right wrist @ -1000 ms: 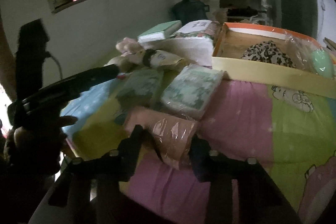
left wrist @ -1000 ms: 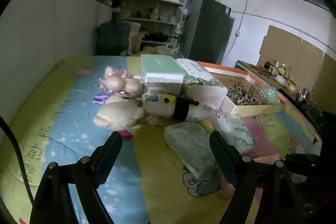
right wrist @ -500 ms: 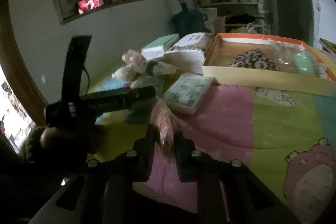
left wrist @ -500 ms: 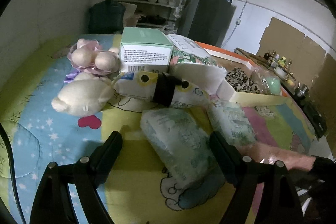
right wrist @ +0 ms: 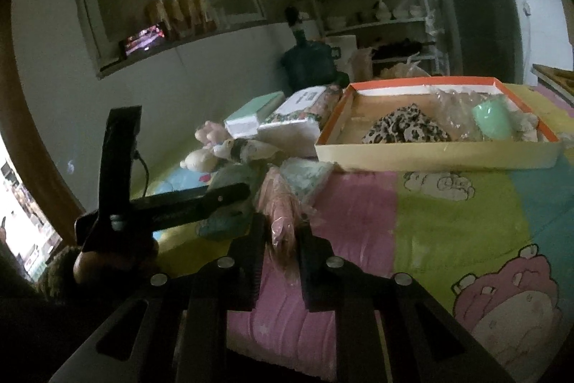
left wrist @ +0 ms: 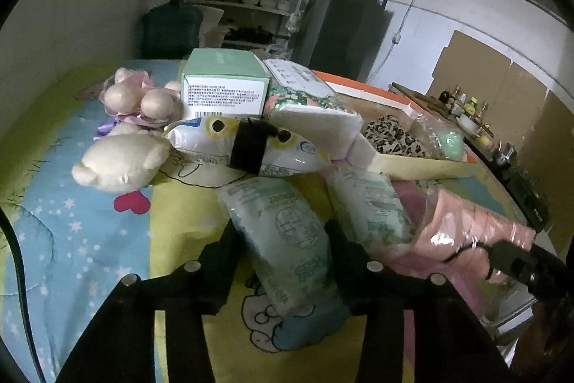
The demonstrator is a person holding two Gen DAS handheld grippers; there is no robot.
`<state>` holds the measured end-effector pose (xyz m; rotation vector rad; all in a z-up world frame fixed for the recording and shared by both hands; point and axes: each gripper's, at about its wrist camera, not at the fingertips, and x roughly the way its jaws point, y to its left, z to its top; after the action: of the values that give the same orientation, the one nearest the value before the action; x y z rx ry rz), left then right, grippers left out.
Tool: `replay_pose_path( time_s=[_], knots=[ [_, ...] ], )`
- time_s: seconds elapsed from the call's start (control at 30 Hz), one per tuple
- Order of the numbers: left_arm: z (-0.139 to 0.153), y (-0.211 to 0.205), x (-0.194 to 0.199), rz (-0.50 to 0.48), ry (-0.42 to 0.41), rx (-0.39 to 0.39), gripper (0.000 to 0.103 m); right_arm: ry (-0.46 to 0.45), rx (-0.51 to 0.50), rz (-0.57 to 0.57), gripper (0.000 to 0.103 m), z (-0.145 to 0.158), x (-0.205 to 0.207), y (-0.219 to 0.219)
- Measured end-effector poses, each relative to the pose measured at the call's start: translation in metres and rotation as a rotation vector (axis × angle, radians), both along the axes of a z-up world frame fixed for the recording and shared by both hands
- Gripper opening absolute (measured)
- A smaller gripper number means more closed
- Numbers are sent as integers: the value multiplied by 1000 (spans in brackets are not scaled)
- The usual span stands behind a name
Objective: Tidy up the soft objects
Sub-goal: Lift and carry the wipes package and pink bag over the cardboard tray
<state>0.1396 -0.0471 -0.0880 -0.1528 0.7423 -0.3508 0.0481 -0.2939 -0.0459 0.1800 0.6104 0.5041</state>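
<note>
A soft pale green tissue pack (left wrist: pixel 287 236) lies on the cartoon quilt (left wrist: pixel 89 239), with a second green pack (left wrist: pixel 369 207) just beside it on its right. A pink pack in shiny clear wrap (left wrist: pixel 473 228) sits right of those, lifted a little and squeezed thin at one end. Farther back lie a cream teddy bear (left wrist: pixel 122 160), a pink and cream plush toy (left wrist: pixel 140 96), a white bag with a black band (left wrist: pixel 247 149) and a flowery pack (left wrist: pixel 308 103), all crowded together and touching.
</note>
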Motion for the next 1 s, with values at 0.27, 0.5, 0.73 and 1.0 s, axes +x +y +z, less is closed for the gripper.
replay_pose_path(
  time_s=[0.27, 0.5, 0.73, 1.0],
  knots=[
    [13, 2, -17, -10, -53, 24, 45, -33, 4, -7, 17, 9, 2, 2],
    [36, 5, -31, -22, -129, 17, 45, -64, -3, -19, 17, 17, 2, 3],
    [50, -1, -30, -55, -155, 2, 45, -101, -9, -52, 17, 26, 3, -4],
    [63, -19, -23, -98, -168, -20, 45, -127, -9, -91, 17, 33, 7, -17]
  ],
)
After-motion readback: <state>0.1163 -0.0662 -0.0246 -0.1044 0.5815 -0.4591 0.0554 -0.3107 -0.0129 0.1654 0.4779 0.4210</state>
